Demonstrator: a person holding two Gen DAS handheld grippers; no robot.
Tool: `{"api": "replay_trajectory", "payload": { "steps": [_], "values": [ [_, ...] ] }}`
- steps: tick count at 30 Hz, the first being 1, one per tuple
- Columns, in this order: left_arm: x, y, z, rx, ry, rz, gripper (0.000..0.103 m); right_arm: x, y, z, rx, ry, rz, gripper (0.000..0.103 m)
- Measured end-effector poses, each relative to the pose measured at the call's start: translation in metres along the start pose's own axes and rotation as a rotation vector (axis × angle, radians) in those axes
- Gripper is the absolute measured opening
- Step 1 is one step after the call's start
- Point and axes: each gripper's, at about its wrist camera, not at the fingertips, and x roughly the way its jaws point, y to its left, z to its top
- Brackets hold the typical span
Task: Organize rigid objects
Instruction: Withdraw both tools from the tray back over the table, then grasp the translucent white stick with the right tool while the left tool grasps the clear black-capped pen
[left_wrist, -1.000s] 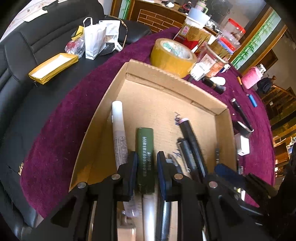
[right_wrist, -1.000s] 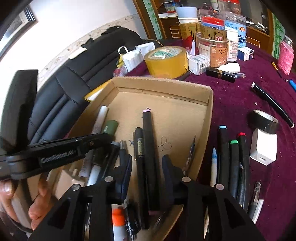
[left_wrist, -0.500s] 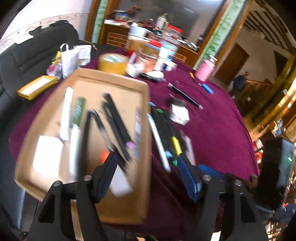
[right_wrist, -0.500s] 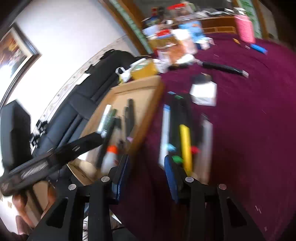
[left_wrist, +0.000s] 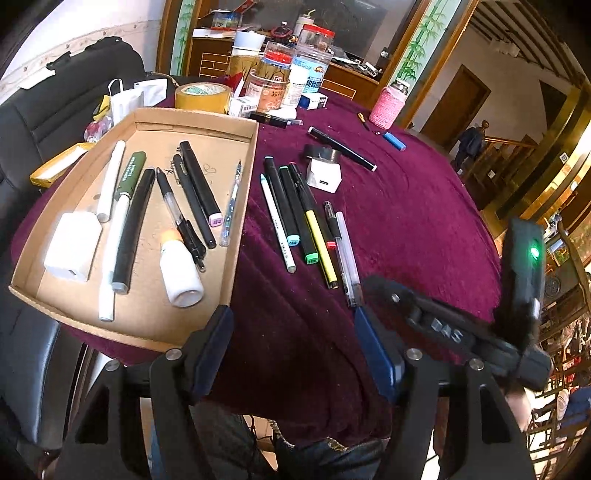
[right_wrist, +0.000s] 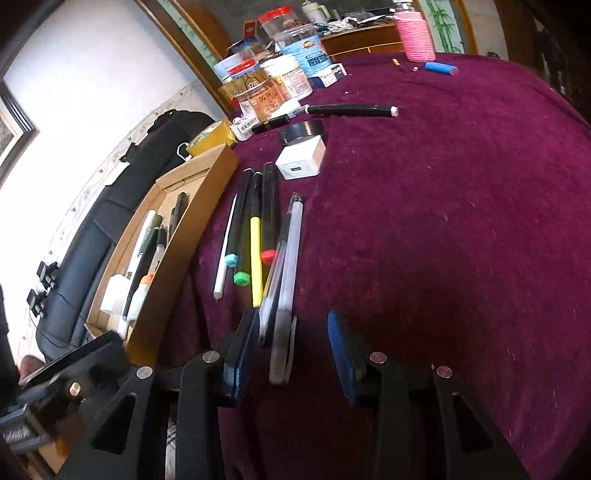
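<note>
Pens (left_wrist: 306, 218) are seen from the left wrist lying on the bench (left_wrist: 424, 221) beside the box (left_wrist: 236, 236); the left tool (left_wrist: 293, 350), released from the green marker (left_wrist: 131, 173) now in the box, gapes empty

From the right wrist, the right tool (right_wrist: 291, 350), half open and empty, is brought over the clear pen (right_wrist: 290, 258), likely next

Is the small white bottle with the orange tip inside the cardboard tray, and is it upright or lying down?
Inside, lying down. The white bottle rests on its side on the cardboard tray floor beside the pens.

Maroon tablecloth (left_wrist: 406, 221), black sofa (left_wrist: 66, 96), pink-sleeved bottle (left_wrist: 388, 105), jars (left_wrist: 273, 86), wooden door (left_wrist: 456, 107)
</note>
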Motion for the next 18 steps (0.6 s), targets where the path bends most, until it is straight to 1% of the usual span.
{"api": "replay_trajectory", "payload": {
  "steps": [2, 3, 4, 5, 8, 10, 11, 14, 16, 18],
  "values": [
    [0.000, 0.001, 0.001, 0.000, -0.001, 0.004, 0.068, 0.008, 0.002, 0.006, -0.011, 0.012, -0.015, 0.041],
    [0.000, 0.002, 0.001, -0.003, -0.002, 0.006, 0.068, 0.012, 0.003, 0.009, -0.013, 0.022, -0.039, 0.038],
    [-0.001, 0.004, 0.001, -0.005, -0.003, 0.004, 0.068, 0.017, 0.003, 0.011, -0.014, 0.036, -0.052, 0.032],
    [0.000, 0.005, 0.001, -0.009, 0.000, 0.004, 0.068, 0.022, 0.002, 0.013, -0.018, 0.058, -0.051, 0.031],
    [0.003, 0.008, 0.003, -0.022, 0.012, 0.001, 0.068, 0.027, 0.008, 0.016, -0.058, 0.079, -0.081, 0.028],
    [0.005, 0.008, 0.004, -0.020, 0.018, -0.001, 0.068, 0.027, 0.011, 0.017, -0.074, 0.091, -0.081, 0.022],
    [0.005, 0.007, 0.004, -0.019, 0.017, -0.005, 0.068, 0.028, 0.013, 0.017, -0.081, 0.098, -0.079, 0.021],
    [0.008, 0.003, 0.006, -0.012, 0.021, -0.006, 0.068, 0.033, 0.019, 0.018, -0.113, 0.107, -0.104, 0.021],
    [0.009, 0.000, 0.008, -0.002, 0.020, -0.013, 0.068, 0.035, 0.020, 0.019, -0.111, 0.107, -0.122, 0.014],
    [0.010, -0.004, 0.010, 0.010, 0.017, -0.011, 0.068, 0.036, 0.018, 0.020, -0.104, 0.103, -0.122, 0.012]
  ]
}}
